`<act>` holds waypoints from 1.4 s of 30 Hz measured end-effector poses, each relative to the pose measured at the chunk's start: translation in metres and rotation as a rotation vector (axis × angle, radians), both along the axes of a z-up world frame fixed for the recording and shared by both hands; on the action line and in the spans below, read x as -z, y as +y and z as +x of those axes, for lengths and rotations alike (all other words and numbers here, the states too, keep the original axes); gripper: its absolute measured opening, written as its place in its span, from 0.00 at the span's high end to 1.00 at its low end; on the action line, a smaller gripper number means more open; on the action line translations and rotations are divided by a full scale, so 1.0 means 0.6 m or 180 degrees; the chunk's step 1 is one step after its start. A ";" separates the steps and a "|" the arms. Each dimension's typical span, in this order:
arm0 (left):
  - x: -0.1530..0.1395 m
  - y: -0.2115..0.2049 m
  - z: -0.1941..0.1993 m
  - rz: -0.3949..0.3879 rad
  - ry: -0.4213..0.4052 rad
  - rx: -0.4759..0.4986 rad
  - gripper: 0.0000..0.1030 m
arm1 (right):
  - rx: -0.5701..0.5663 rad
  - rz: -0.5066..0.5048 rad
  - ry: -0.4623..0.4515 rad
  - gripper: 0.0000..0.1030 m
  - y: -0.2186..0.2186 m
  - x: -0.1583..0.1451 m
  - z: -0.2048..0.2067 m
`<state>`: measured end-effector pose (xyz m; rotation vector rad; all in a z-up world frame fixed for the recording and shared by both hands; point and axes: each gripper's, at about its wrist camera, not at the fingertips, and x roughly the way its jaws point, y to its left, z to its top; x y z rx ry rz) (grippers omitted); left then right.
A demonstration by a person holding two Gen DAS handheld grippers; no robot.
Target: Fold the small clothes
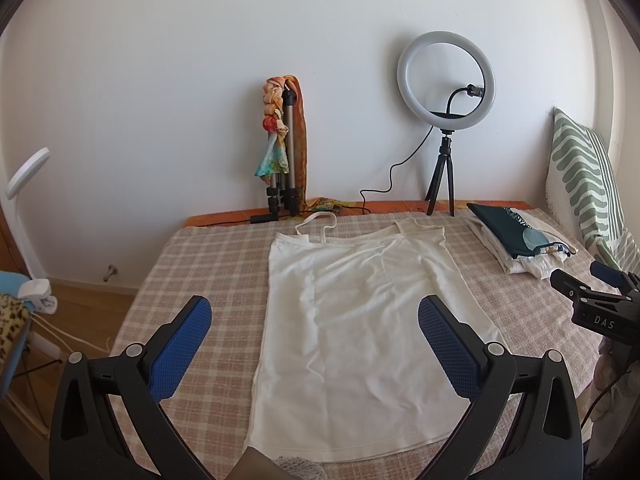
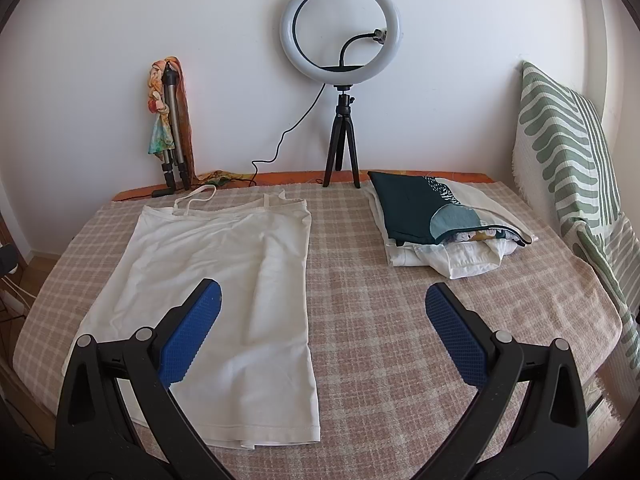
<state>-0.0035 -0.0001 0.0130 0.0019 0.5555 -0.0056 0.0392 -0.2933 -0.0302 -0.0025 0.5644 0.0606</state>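
Observation:
A white strappy top [image 1: 352, 312] lies flat on the checked bedspread [image 1: 208, 264], straps toward the wall, hem toward me. It also shows in the right wrist view [image 2: 216, 280], left of centre. My left gripper [image 1: 314, 314] is open and empty, held above the top's lower half. My right gripper [image 2: 324, 302] is open and empty, above the bedspread [image 2: 392, 320] just right of the top's edge. The right gripper also shows at the right edge of the left wrist view [image 1: 580, 280].
A stack of folded clothes [image 2: 440, 224] with a dark green piece on top lies at the back right. A ring light on a tripod [image 2: 340, 80] and a folded tripod with scarves [image 2: 172, 120] stand by the wall. A green patterned cushion [image 2: 568, 140] leans at right.

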 end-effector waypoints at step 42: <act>0.006 0.024 -0.012 0.0019 -0.0058 -0.0019 0.00 | -0.0112 -0.0016 0.0008 0.00 0.035 0.004 0.006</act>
